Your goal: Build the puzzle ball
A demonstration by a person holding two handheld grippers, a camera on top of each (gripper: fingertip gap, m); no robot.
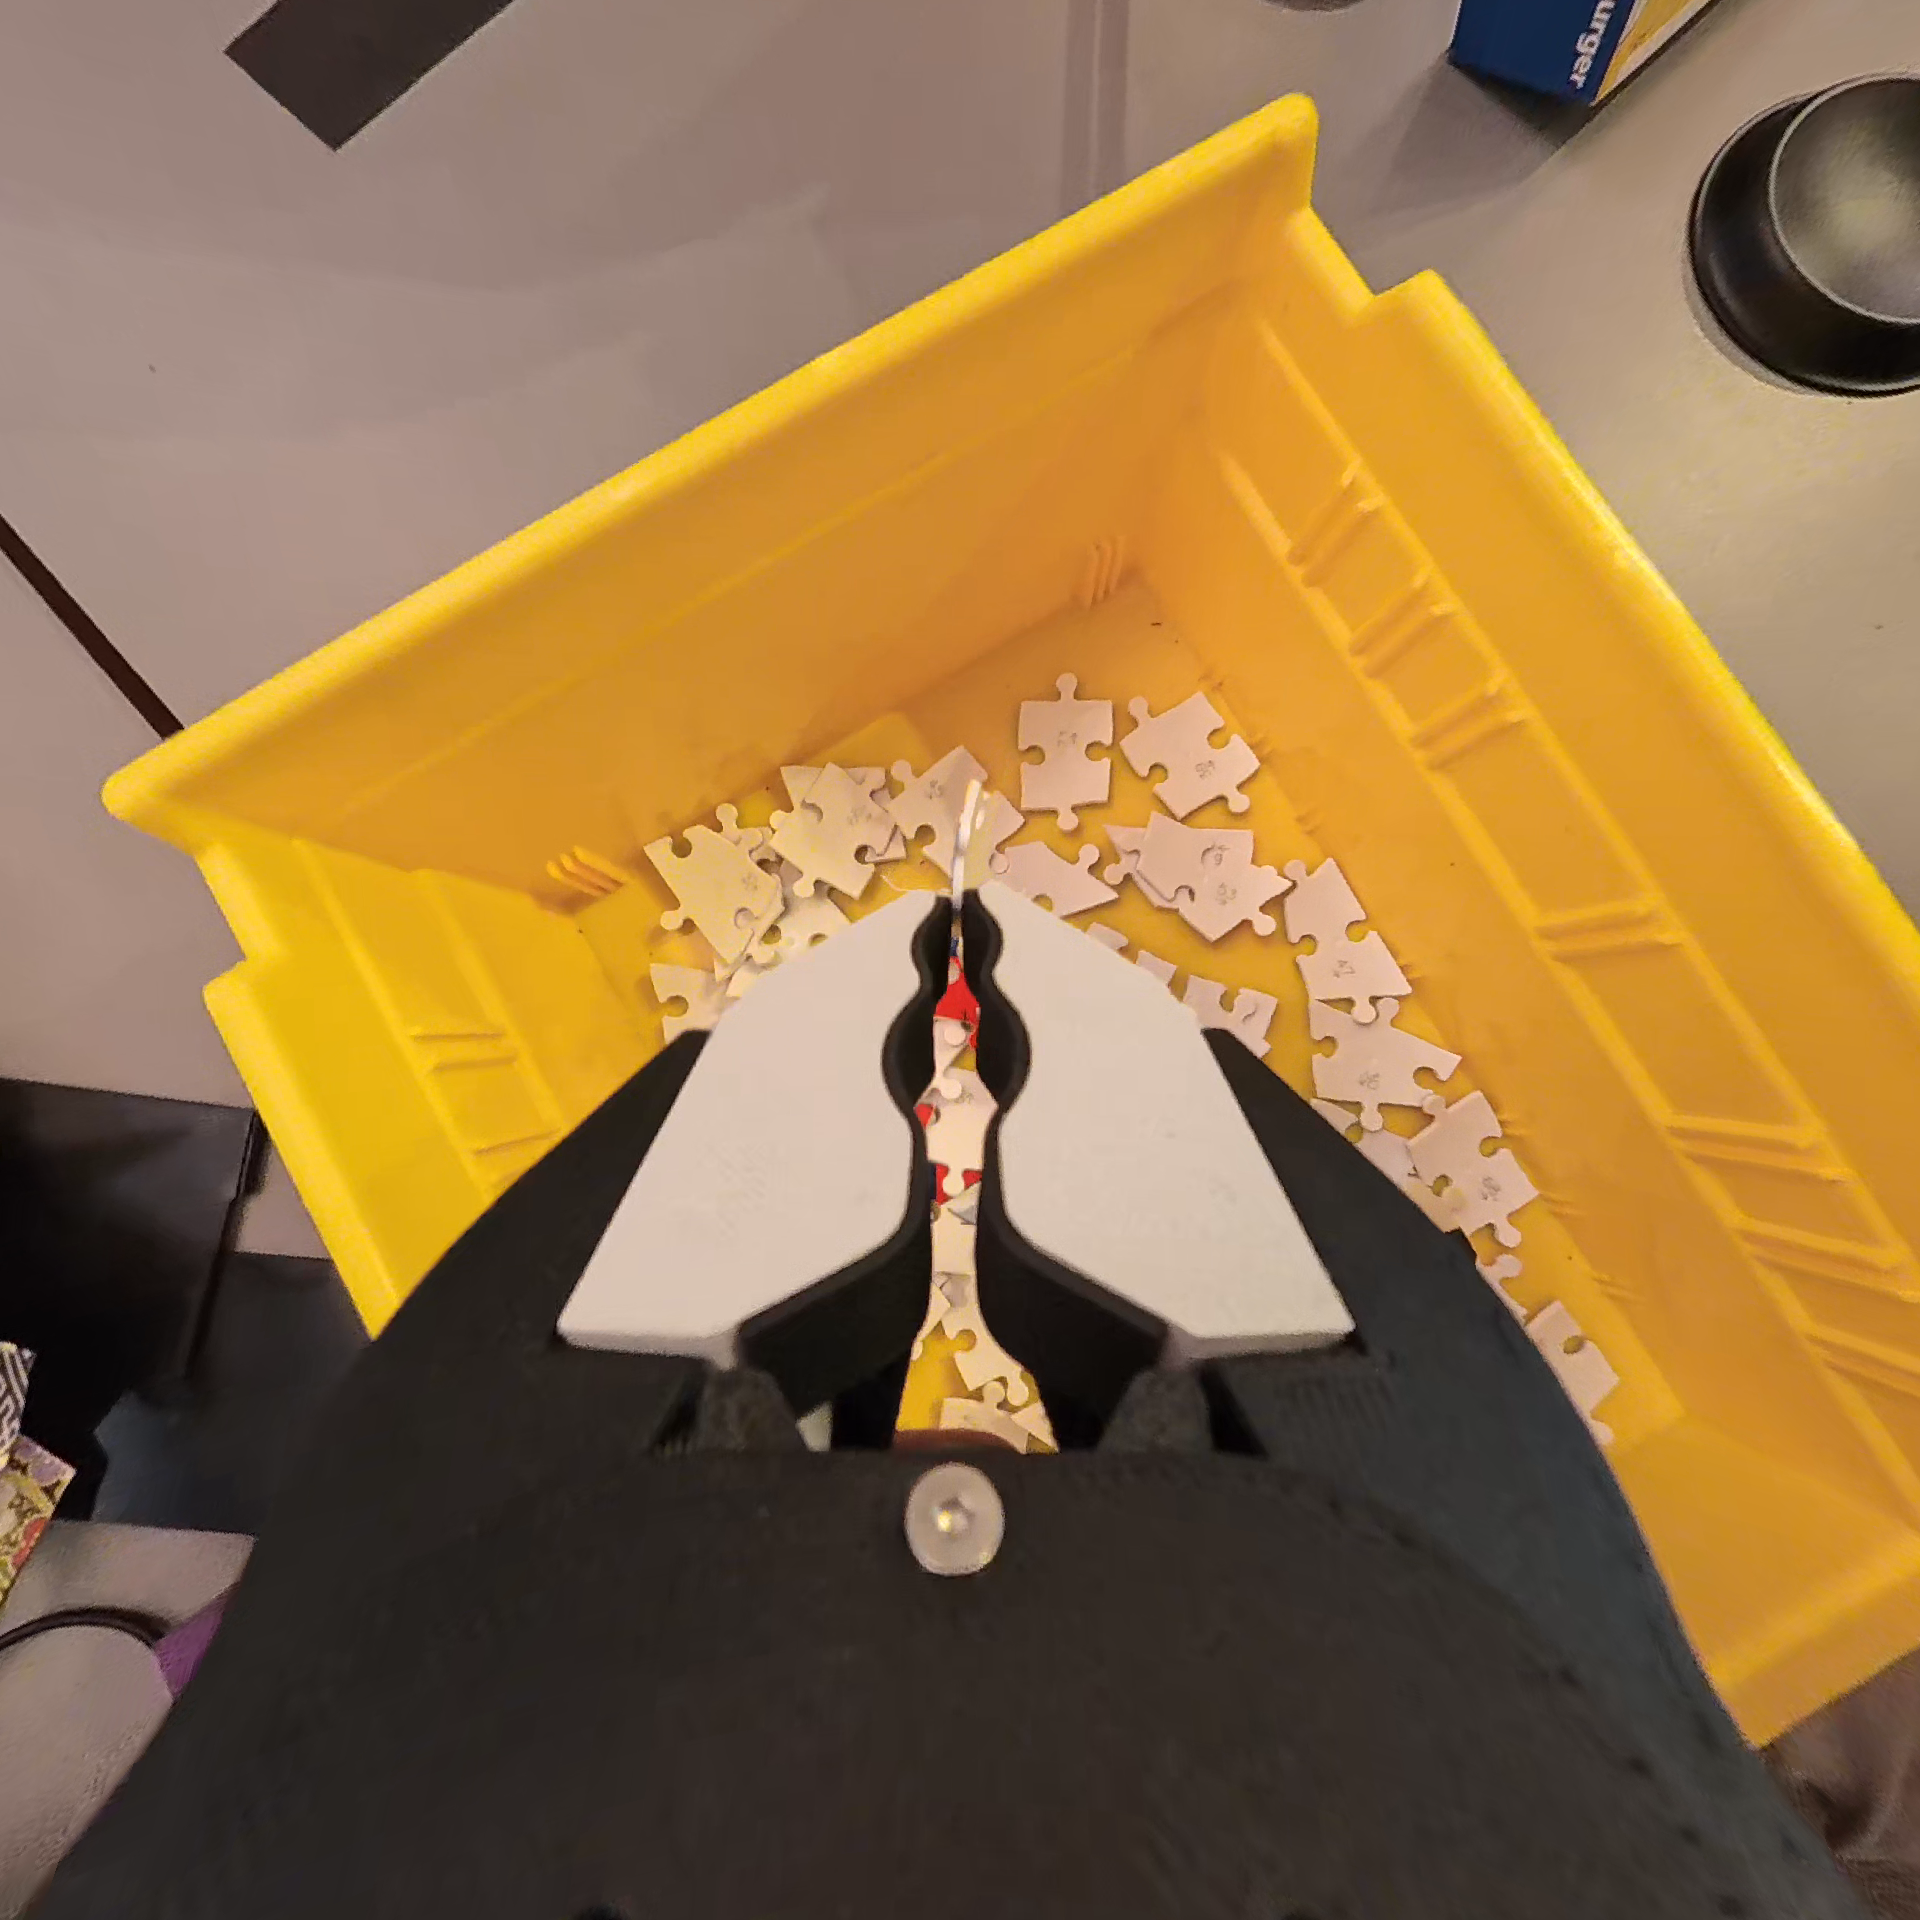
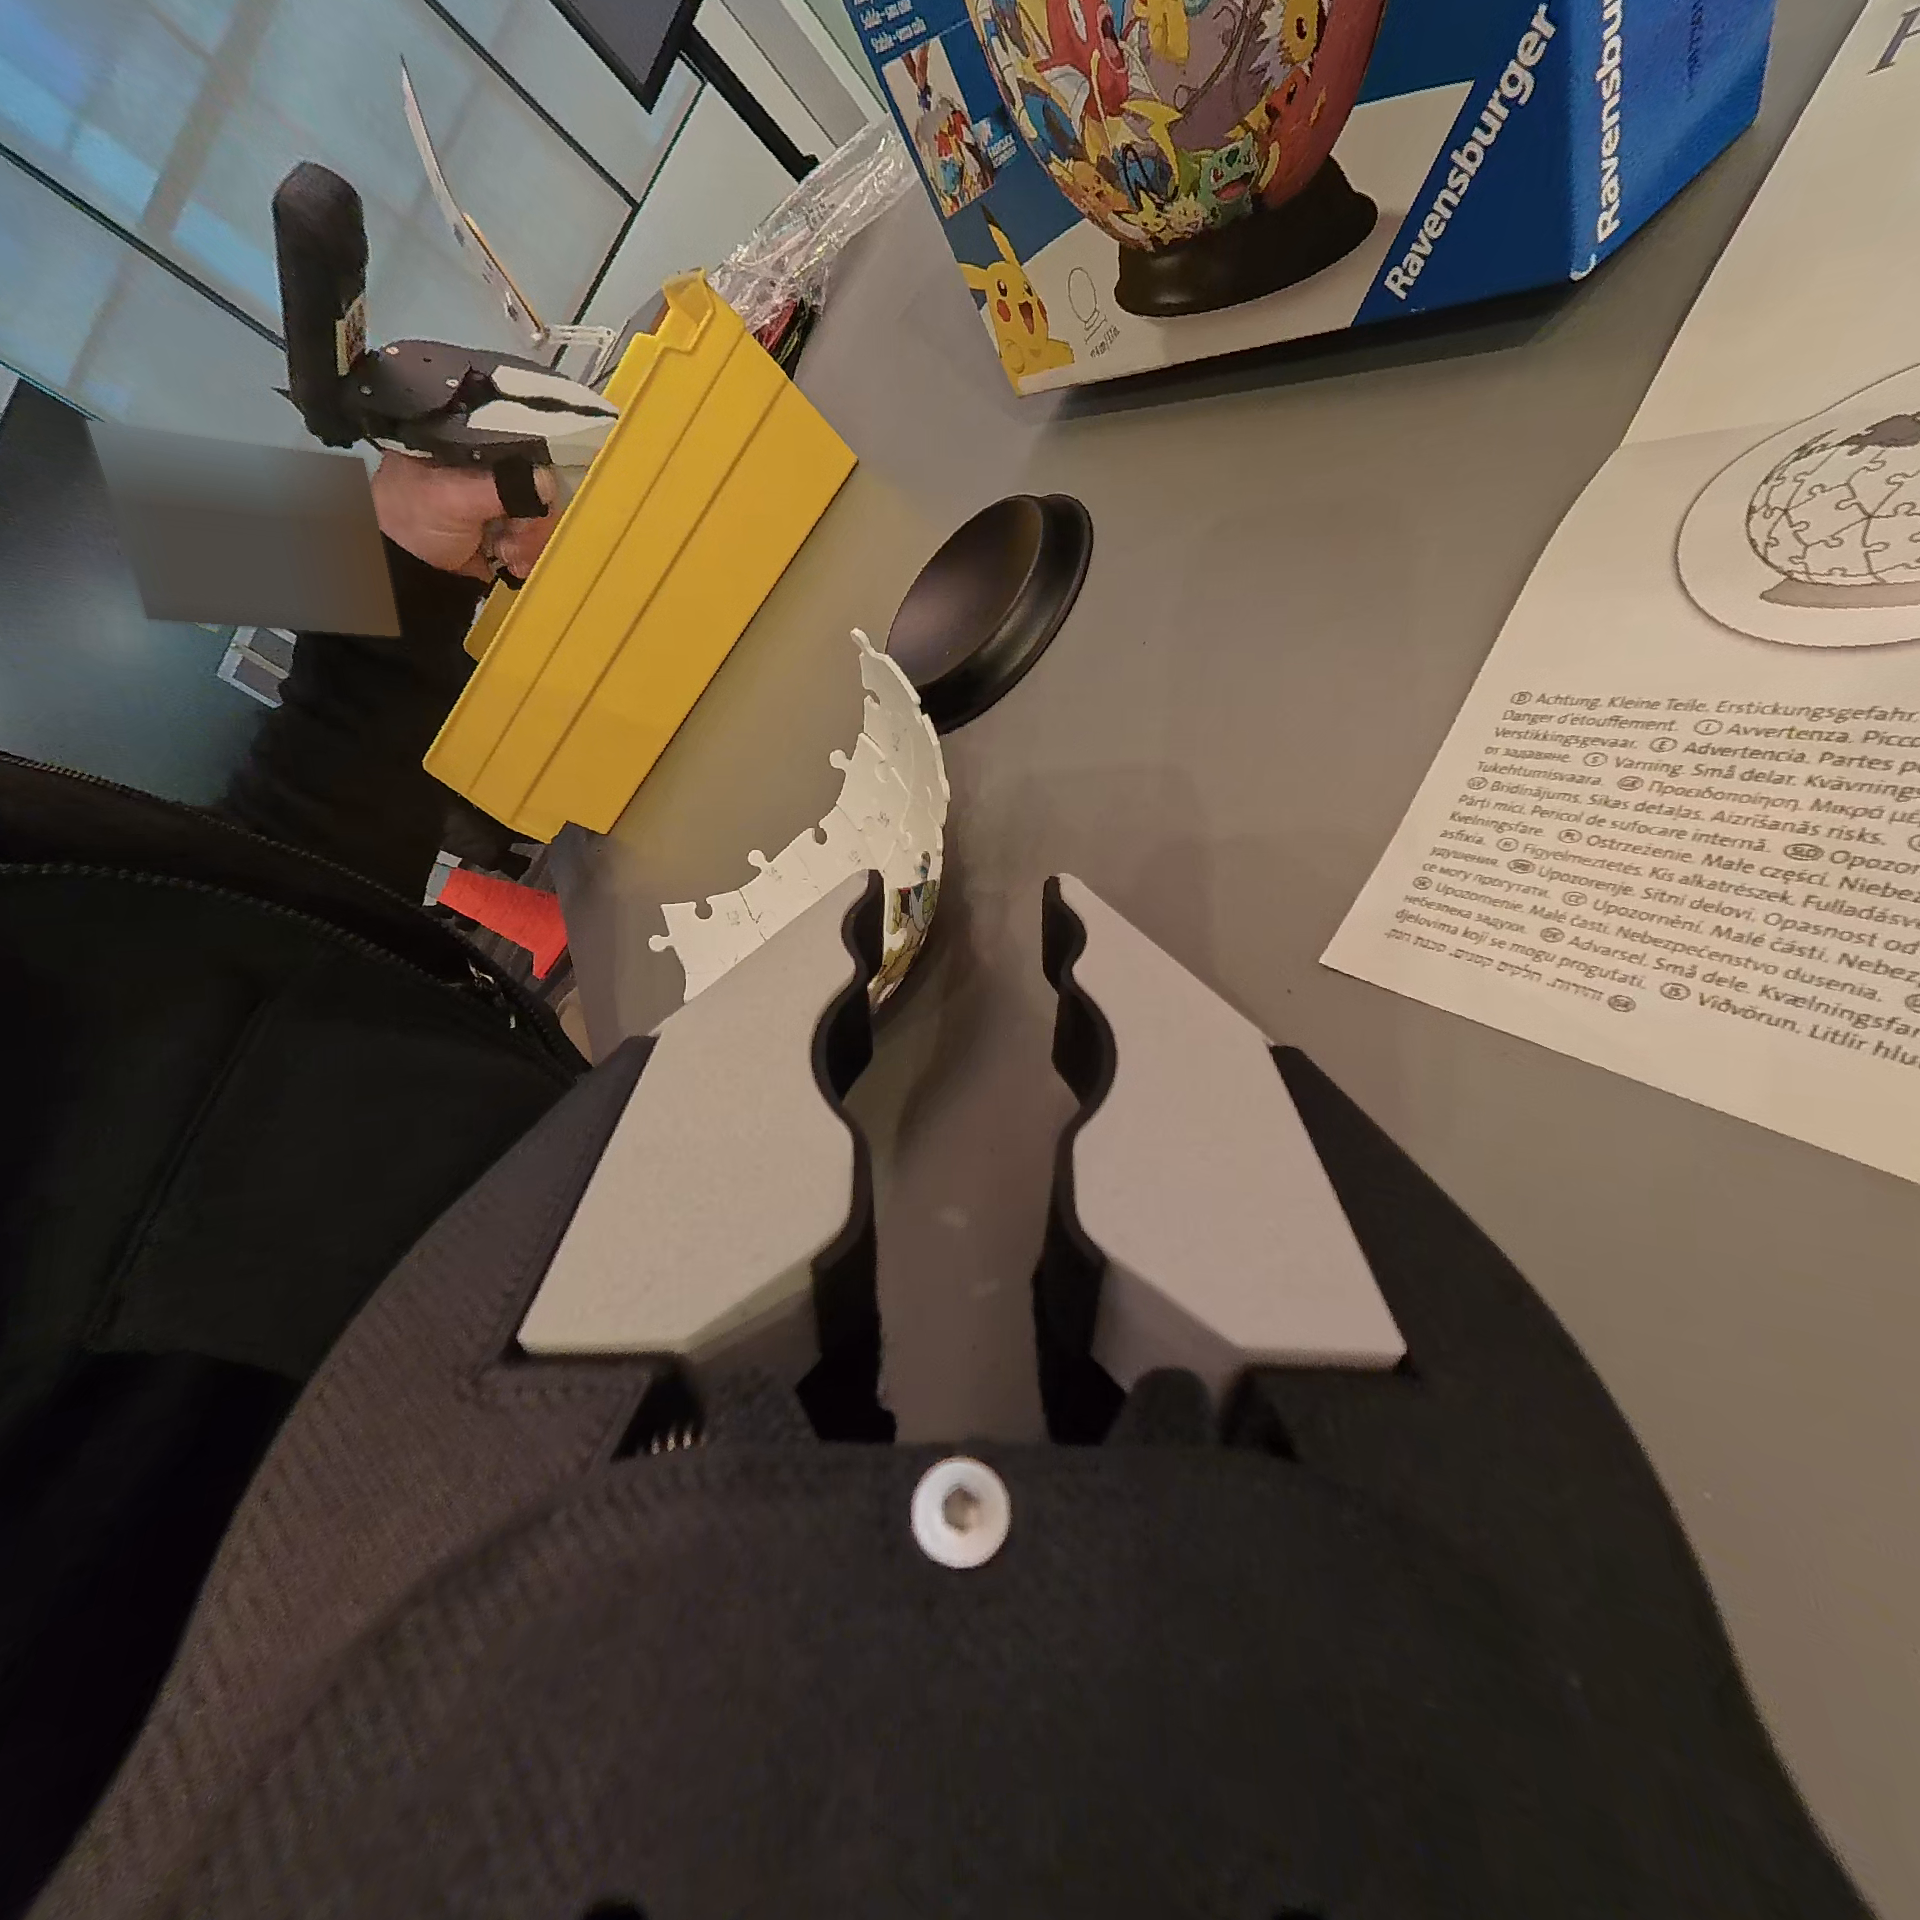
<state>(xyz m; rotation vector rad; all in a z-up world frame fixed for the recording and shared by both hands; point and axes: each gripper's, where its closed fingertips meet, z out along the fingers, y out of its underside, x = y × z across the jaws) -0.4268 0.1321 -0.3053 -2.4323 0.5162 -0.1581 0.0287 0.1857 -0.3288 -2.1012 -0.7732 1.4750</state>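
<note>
A yellow bin (image 1: 727, 436) holds several loose white puzzle pieces (image 1: 1216, 862), most lying back side up. My left gripper (image 1: 961, 899) is over the bin and shut on one puzzle piece (image 1: 974, 831), which sticks out edge-on past the tips. In the right wrist view, the partly built puzzle ball (image 2: 883, 790), a curved shell with its white inside showing, rests on the grey table beside the bin (image 2: 644, 582). My right gripper (image 2: 961, 894) is open and empty, its left finger (image 2: 727, 1122) just in front of the shell. The left gripper (image 2: 499, 405) shows behind the bin.
A black round stand (image 2: 997, 603) sits just behind the shell and also shows in the left wrist view (image 1: 1829, 229). The blue puzzle box (image 2: 1299, 156) stands at the back. A printed instruction sheet (image 2: 1714, 727) lies to the right. A person in black is on the left. Tip to tip, the grippers are about 45 cm apart.
</note>
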